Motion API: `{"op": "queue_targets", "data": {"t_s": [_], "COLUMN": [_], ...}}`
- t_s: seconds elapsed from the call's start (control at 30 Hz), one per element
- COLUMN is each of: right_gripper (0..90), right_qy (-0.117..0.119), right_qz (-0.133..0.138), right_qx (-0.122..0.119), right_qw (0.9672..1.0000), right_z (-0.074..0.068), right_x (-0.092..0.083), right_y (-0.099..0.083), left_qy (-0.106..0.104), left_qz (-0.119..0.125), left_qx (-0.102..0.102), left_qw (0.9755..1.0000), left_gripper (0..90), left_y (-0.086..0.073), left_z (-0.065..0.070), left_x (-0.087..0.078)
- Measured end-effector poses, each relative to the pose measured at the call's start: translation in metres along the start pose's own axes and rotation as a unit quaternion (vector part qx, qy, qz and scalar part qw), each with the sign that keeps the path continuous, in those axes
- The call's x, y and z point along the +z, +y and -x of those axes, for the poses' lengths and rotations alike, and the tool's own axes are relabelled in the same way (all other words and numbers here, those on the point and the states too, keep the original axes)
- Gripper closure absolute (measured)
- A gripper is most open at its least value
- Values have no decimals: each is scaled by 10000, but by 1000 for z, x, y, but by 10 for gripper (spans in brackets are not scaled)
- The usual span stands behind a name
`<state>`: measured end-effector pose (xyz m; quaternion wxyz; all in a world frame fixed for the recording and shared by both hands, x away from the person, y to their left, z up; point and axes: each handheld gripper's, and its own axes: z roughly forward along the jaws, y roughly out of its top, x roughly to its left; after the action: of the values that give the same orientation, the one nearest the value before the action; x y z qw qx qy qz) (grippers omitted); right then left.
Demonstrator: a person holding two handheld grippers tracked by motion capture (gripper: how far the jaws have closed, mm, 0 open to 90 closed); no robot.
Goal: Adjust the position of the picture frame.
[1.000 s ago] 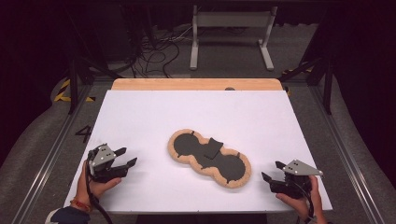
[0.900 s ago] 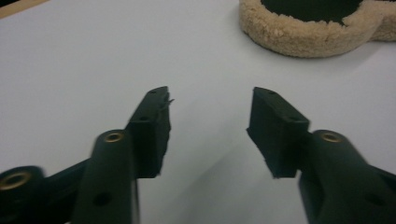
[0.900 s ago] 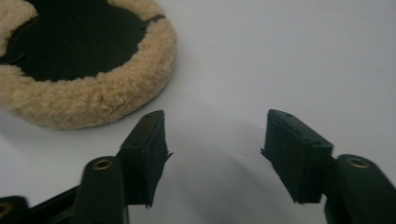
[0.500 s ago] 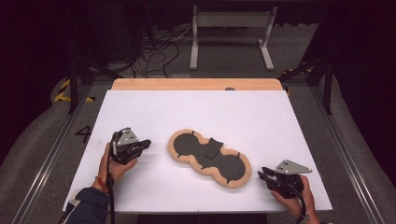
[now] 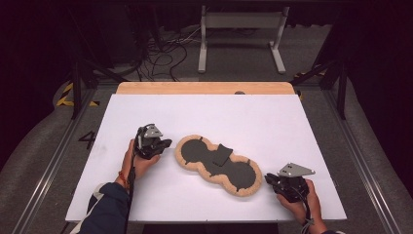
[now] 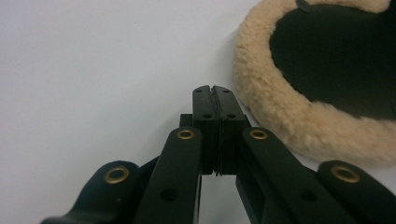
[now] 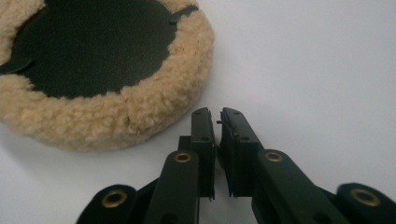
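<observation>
A long pad (image 5: 238, 175) with black lobes and a tan fleece rim lies slantwise on the white table (image 5: 253, 117); a small black flap (image 5: 222, 154) sits at its middle. My left gripper (image 5: 167, 143) is held just left of the pad's left lobe, apart from it; in the left gripper view its jaws (image 6: 213, 89) are shut, pads together, with the fleece rim (image 6: 280, 116) to their right. My right gripper (image 5: 267, 178) sits by the pad's right lobe; its jaws (image 7: 218, 113) have just been closing, only a thin slit remains, nothing between them, beside the fleece (image 7: 121, 116).
A wooden strip (image 5: 204, 88) edges the table's far side. Beyond it on the dark floor stand a grey metal frame (image 5: 241, 19) and loose cables (image 5: 165, 53). Metal rails (image 5: 53, 161) run along both table sides.
My left hand has moved right and away from me, up to the pad's left end, and its jaws have closed. The right gripper's jaws have closed too, its hand shifting slightly toward the pad.
</observation>
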<state>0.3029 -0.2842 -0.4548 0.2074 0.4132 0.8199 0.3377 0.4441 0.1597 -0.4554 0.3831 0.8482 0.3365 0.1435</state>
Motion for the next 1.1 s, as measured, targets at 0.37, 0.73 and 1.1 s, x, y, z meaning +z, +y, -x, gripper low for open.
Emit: {"op": "queue_targets", "data": {"t_s": [0.37, 0.73, 1.1], "right_gripper": [900, 900, 900], "right_qy": [84, 162, 168], "right_qz": [-21, -76, -59], "right_qx": [2, 101, 108], "right_qw": [10000, 9998, 9998], "right_z": [2, -3, 0], "right_x": [6, 12, 13], "right_y": [6, 12, 13], "left_qy": [-172, -406, -861], "left_qz": [-126, -153, -104], "left_qx": [43, 30, 304], "left_qw": [9998, 9991, 9958], "left_gripper": [886, 899, 900], "left_y": [16, 16, -3], "left_z": [4, 0, 3], "left_x": [31, 30, 13]}}
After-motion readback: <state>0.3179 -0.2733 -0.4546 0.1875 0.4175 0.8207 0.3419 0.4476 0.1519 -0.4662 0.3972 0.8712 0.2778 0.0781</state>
